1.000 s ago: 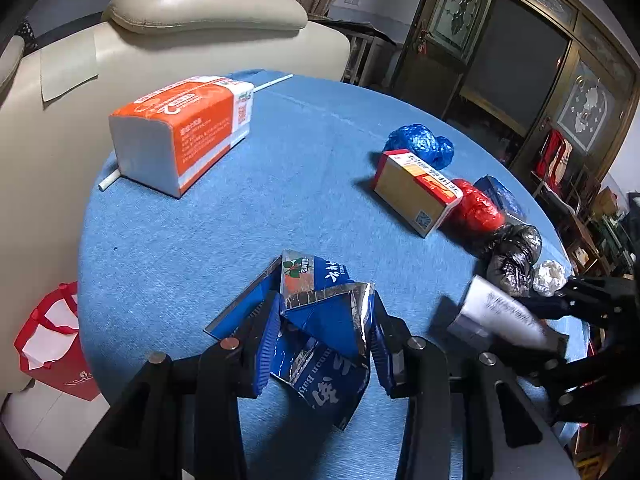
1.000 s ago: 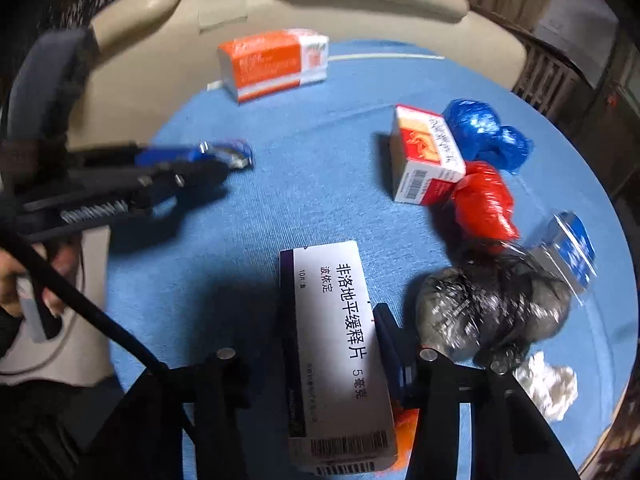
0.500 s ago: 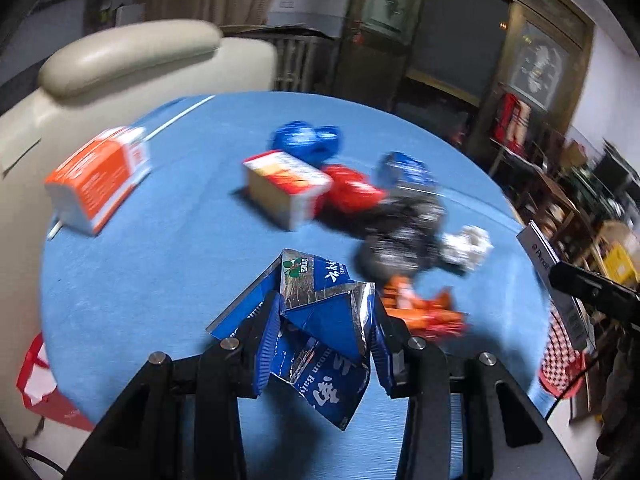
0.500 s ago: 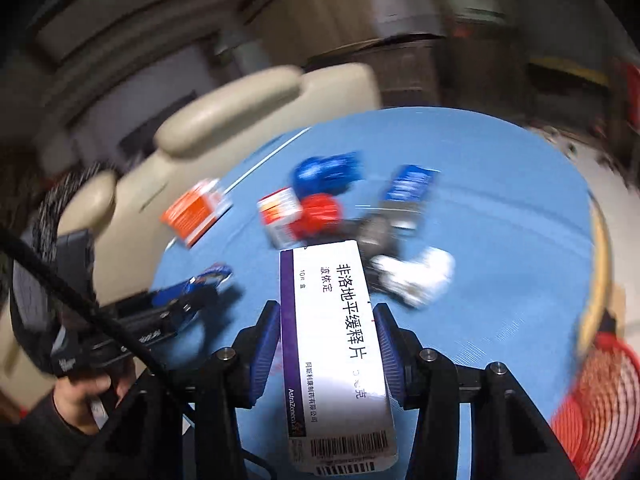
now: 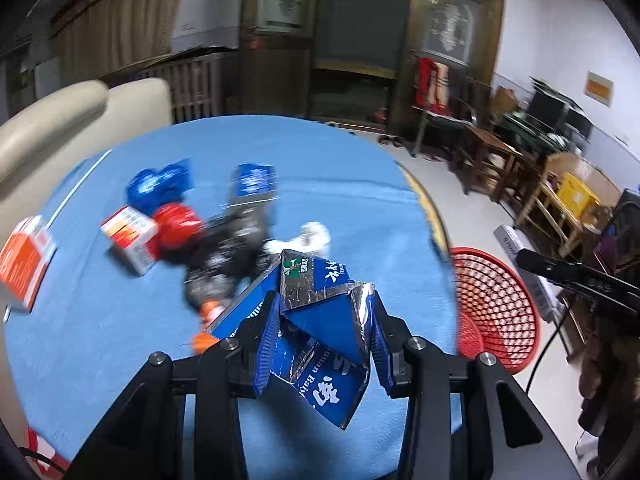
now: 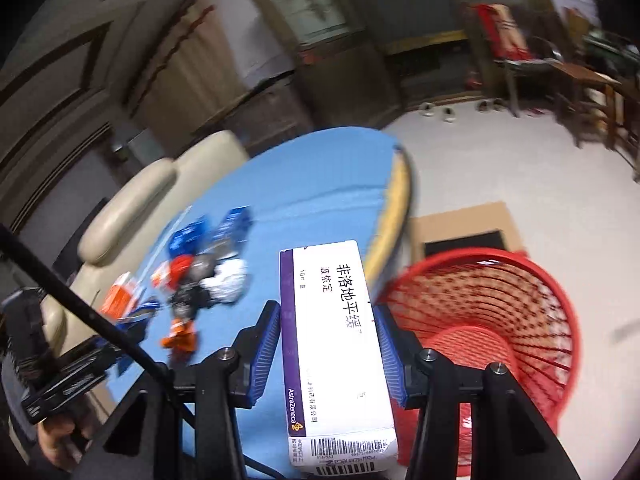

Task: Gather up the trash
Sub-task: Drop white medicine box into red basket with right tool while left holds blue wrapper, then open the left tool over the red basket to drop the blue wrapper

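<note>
The left gripper (image 5: 322, 340) pinches a flattened blue carton (image 5: 316, 320) above the desk (image 5: 120, 320); the right gripper (image 6: 328, 356) clamps a white medicine box (image 6: 336, 344) beside the red basket (image 6: 500, 320) (both probably light, crushable, best held across flat sides)

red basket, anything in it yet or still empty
Cannot tell fully: the red basket shows no trash in its visible part, but the white box hides the near side.
</note>
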